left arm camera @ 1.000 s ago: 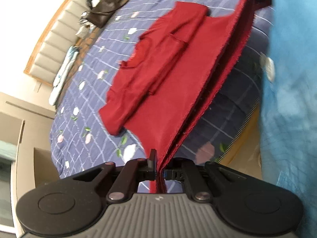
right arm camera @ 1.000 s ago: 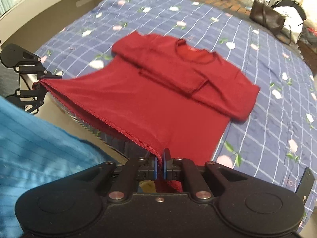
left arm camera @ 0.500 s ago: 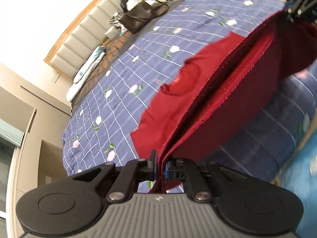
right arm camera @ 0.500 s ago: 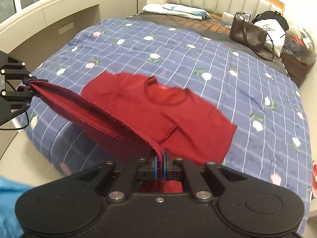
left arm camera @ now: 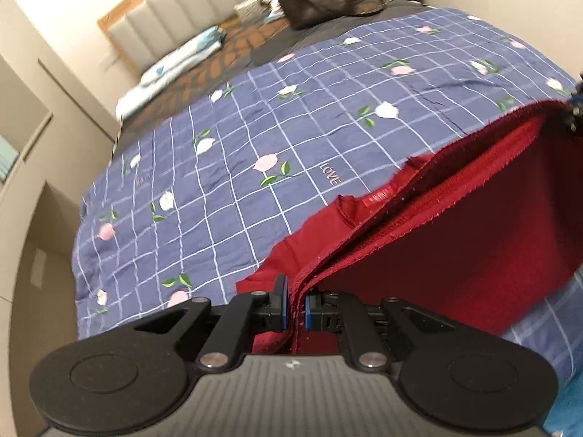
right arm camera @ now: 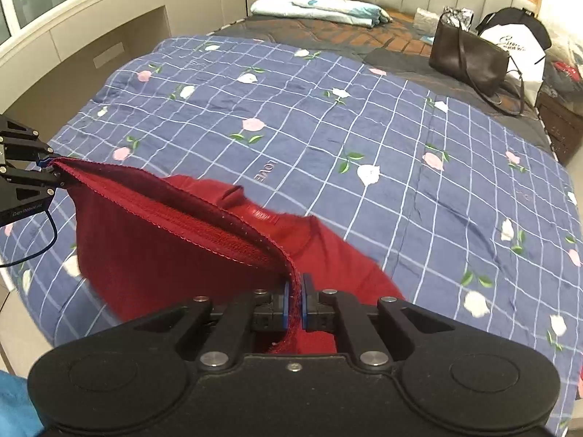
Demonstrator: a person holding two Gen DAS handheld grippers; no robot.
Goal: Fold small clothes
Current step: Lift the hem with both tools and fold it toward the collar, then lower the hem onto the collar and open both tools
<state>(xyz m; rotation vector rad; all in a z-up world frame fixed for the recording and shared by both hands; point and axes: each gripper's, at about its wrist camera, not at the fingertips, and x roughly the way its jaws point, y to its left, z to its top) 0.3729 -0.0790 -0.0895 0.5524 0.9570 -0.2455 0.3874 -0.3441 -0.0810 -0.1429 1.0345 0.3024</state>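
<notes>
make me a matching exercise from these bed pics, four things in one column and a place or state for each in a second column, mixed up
Things:
1. red shirt
2. brown handbag
3. folded light bedding
4. left gripper

Places or states:
A. lying by the headboard
B. shut on one end of the hem
C. standing near the white bag
D. hem lifted, neck end on the quilt

Pairs: 1-D, 2-C, 3-A, 4-B

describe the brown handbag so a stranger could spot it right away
Look to the head of the bed, past the blue flowered quilt, on the bare dark mattress. The brown handbag stands there, beside a white bag; it alone is dark leather with a long strap.
</notes>
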